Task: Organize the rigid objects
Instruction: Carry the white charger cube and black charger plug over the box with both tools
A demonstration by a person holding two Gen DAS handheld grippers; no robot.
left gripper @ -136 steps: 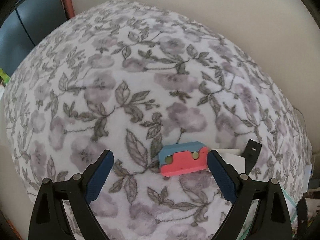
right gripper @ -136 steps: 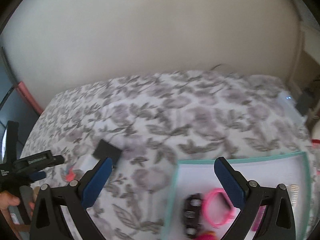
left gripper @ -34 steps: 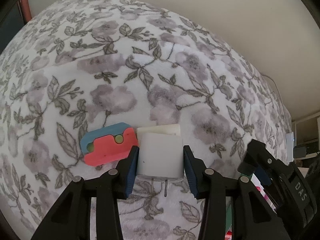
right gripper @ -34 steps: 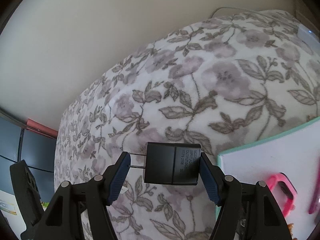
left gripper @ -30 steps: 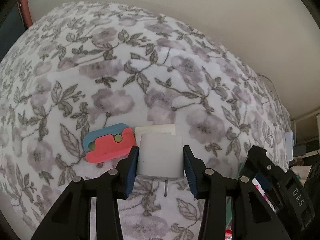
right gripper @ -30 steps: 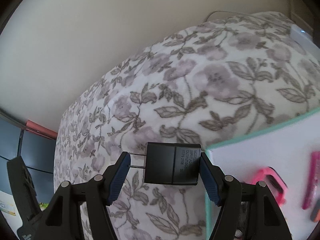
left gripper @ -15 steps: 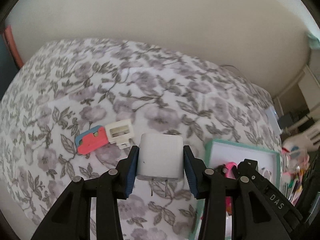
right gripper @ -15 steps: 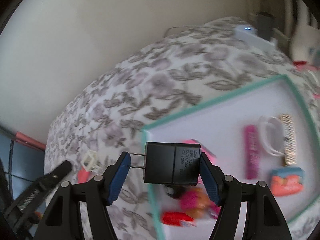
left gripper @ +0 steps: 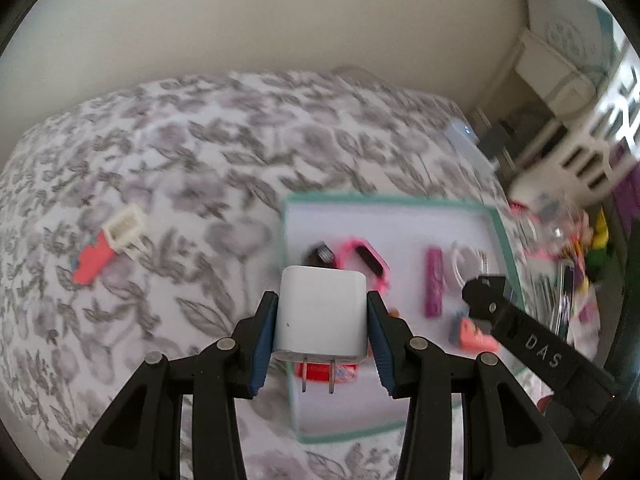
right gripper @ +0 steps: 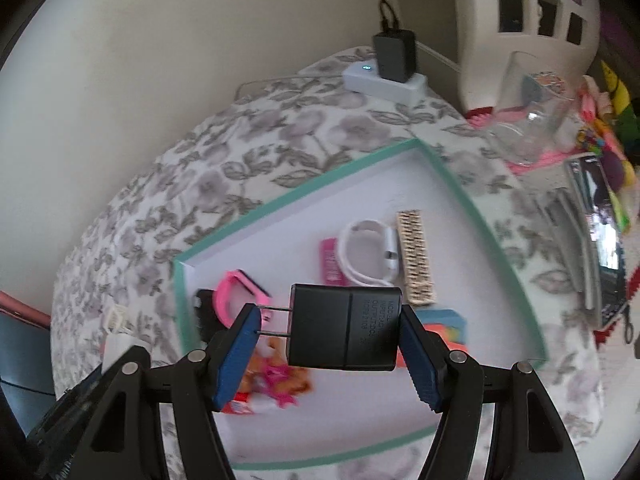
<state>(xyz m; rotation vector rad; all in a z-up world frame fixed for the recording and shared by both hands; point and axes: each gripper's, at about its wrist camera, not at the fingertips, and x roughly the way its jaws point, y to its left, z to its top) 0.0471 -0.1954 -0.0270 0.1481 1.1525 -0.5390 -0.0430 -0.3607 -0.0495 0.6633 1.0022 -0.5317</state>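
- The floral blanket (left gripper: 168,168) covers the whole surface. Judging by what lies on it, the sorting is well along but not finished.
- The teal-rimmed tray (left gripper: 384,200) sits at about 3 o'clock of the blanket's middle in the left wrist view. It already holds a pink watch (left gripper: 366,258), a magenta bar (left gripper: 434,282), a white cable coil (right gripper: 366,252), a speckled strip (right gripper: 414,256), a coral-and-blue piece (left gripper: 474,334) and a few small bright bits at its near end.
- The left gripper (left gripper: 322,330) is clamped on a white charger (left gripper: 322,312), prongs pointing back toward the camera — it hangs over the tray's near-left edge, at 6 o'clock of the watch.
- The right gripper (right gripper: 328,346) pinches a black charger (right gripper: 346,328) sideways, prongs toward 9 o'clock, above the tray's middle.
- Both chargers look ready to be set down; neither is released yet.
- Left out on the blanket, well apart from the tray at about 9 o'clock — a red-and-blue block (left gripper: 94,258) touching a small cream adapter (left gripper: 124,230). These two seem to be what remains.
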